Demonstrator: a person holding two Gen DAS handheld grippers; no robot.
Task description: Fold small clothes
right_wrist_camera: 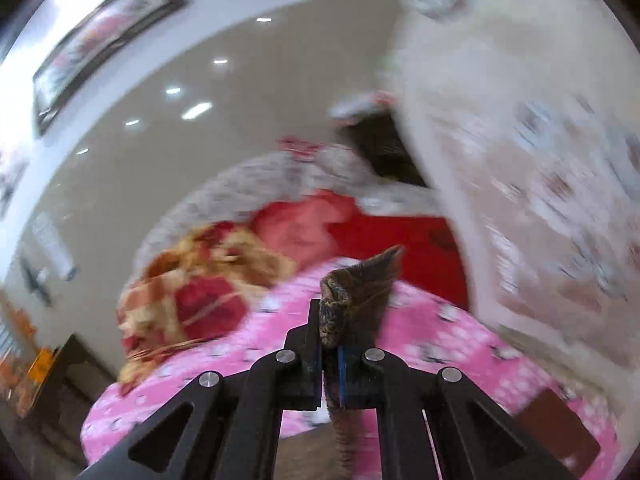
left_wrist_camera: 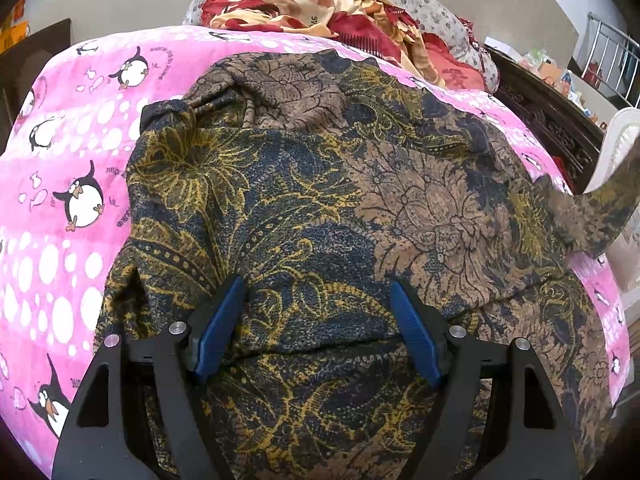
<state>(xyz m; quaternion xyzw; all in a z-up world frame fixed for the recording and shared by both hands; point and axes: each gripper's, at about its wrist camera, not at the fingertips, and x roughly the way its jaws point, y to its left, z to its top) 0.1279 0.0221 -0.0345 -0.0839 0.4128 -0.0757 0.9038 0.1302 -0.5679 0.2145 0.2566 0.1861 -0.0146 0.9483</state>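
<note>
Now the left tongs (left_wrist_camera: 318,328) hover spread apart over the patterned garment (left_wrist_camera: 320,208) lying across the pink bed (left_wrist_camera: 72,152), while the right tongs (right_wrist_camera: 330,340) are clamped on its lifted corner at the bed's right edge.

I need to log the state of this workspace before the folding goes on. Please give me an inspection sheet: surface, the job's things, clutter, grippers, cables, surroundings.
Surface: pink penguin blanket covers the bed.
Job's things: dark floral garment lies spread and wrinkled on the blanket; one corner is lifted at the right edge.
Clutter: red and cream bedding is heaped at the far end, against a grey flowered pillow.
Grippers: left gripper is open over the garment's near part; right gripper is shut on a pinch of the garment, raised off the bed.
Cables: nothing seen.
Surroundings: dark carved wooden frame, metal railing, framed pictures on the wall; right view is blurred.
</note>
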